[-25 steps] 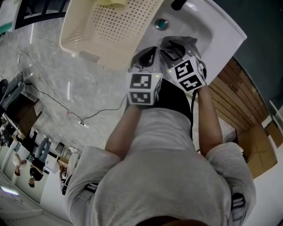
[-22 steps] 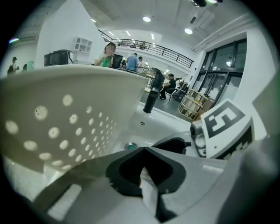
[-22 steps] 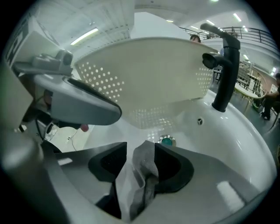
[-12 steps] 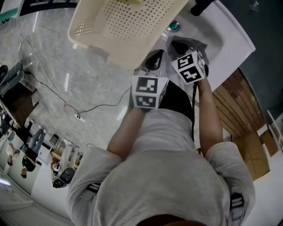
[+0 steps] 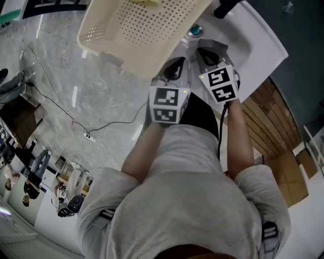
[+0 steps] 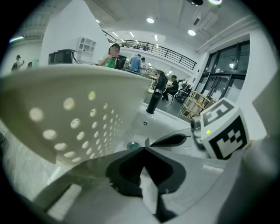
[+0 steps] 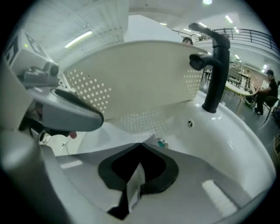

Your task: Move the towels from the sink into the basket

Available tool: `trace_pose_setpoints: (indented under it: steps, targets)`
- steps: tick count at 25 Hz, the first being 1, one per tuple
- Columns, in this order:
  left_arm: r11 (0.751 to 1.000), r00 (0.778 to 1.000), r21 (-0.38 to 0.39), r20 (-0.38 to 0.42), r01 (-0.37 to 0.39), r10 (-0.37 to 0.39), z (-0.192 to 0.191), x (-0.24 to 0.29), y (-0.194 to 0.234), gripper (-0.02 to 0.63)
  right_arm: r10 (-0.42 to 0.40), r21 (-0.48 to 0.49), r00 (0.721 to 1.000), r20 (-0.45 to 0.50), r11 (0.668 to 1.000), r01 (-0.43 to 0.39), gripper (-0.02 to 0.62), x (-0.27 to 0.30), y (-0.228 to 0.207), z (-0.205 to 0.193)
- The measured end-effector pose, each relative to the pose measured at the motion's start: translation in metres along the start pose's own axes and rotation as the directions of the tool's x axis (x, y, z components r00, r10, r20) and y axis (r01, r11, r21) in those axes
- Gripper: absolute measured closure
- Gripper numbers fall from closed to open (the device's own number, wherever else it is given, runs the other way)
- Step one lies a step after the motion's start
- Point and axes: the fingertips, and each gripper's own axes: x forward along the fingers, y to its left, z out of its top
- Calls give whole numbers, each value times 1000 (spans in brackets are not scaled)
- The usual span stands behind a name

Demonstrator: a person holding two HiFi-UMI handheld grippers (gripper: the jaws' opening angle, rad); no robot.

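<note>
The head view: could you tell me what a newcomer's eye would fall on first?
The cream perforated basket at the top, its edge over the white sink. Below, the left gripper and right gripper sit side by side, marker cubes up; the right's jaws have just closed, nothing clear between them.

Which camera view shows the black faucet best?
The right gripper view. There the faucet stands whole, from base to spout, close and sharp. The left gripper view shows it upright too, but small and far away. The head view catches only a dark piece of it at the top edge.
</note>
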Motion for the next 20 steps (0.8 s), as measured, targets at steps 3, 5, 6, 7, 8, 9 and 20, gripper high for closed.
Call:
trace_pose_setpoints:
  steps: [3,5,6,7,8,9,20]
  targets:
    - [1000,1000,17,7,8,-8,0,3,-8,586,-9,23,998,60,1000,8,588,-22,-6,6]
    - [1000,1000,27,12,14,-15,2,2,-14,586,-20,47,995,95,999,16,588,-37,-9,10]
    - [999,1000,32,15,17,-18,5,1,-16,586,-27,56,994,109,998,21,588,-43,-10,14]
    - [999,1000,37,19,20,-21,7,-1,-17,586,-33,62,992,122,998,26,588,-49,-10,17]
    - [999,999,41,23,22,-23,11,-3,-18,586,-39,69,990,135,997,30,588,-54,-10,21]
    - [999,999,46,28,24,-26,14,-4,-19,586,-45,77,988,149,996,33,588,-60,-11,24]
    - [992,994,116,85,52,-62,49,-12,-52,586,-118,141,948,295,987,79,588,-134,-28,49]
